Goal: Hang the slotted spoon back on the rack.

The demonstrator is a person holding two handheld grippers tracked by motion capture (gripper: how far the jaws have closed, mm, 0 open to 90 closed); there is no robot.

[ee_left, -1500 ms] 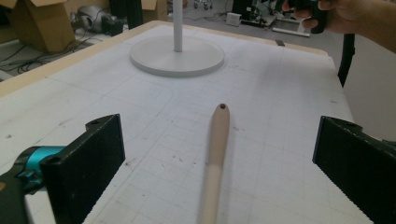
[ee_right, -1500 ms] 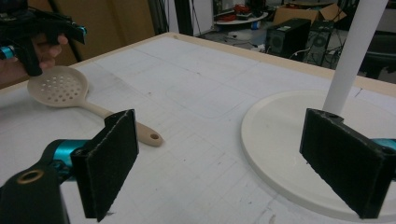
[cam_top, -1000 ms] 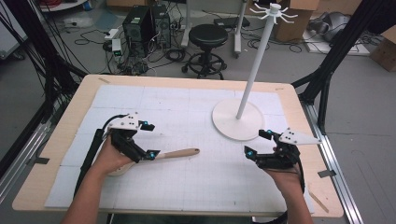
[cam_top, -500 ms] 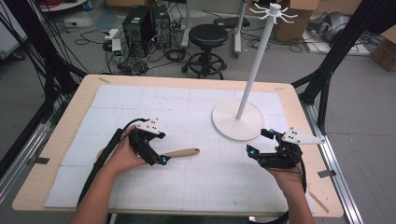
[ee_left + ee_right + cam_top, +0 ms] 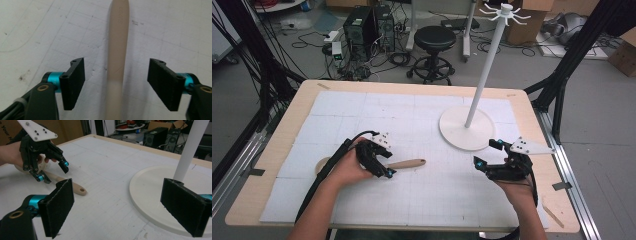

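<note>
The high view is looking forward and down from above the person's side onto the whole table [image 5: 277, 145], taking in both forearms and the floor beyond. The left gripper view is riding close over the mat, facing almost straight down along its spread jaws at the wooden spoon [image 5: 117, 50]. The right gripper view is sitting low, looking across the table, and it is sharing with the others that spoon [image 5: 71, 186], the left tongs [image 5: 53, 171] and the white stand [image 5: 155, 195].
</note>
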